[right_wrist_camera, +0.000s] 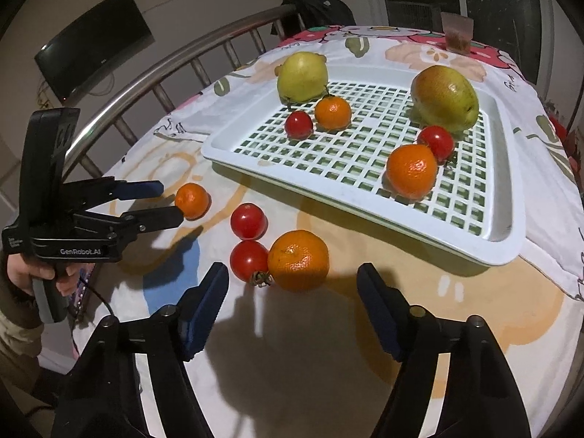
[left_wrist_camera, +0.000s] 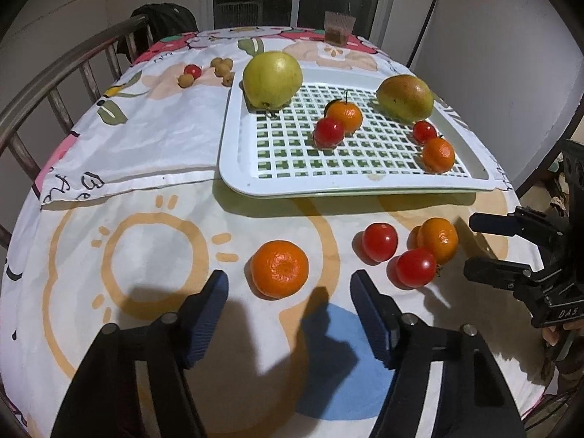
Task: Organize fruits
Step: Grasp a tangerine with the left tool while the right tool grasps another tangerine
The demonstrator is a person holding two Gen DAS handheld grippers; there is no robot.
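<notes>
A white slotted tray (left_wrist_camera: 233, 168) (right_wrist_camera: 511, 233) holds a green pear (left_wrist_camera: 272, 79) (right_wrist_camera: 302, 76), a mango (left_wrist_camera: 405, 96) (right_wrist_camera: 444, 98), two tangerines and two tomatoes. On the cloth before it lie a lone tangerine (left_wrist_camera: 279, 268) (right_wrist_camera: 192, 200), two tomatoes (left_wrist_camera: 379, 241) (right_wrist_camera: 248, 221) and another tangerine (left_wrist_camera: 437, 239) (right_wrist_camera: 298, 260). My left gripper (left_wrist_camera: 288, 286) (right_wrist_camera: 169, 200) is open, its fingertips beside the lone tangerine. My right gripper (right_wrist_camera: 294, 284) (left_wrist_camera: 471, 246) is open just short of the tomato and tangerine cluster.
Small brown fruits (left_wrist_camera: 222, 65) and a tomato (left_wrist_camera: 192, 70) lie at the far left of the table. A cup (left_wrist_camera: 339, 27) stands at the far edge. A chair back (left_wrist_camera: 54, 73) runs along the left side.
</notes>
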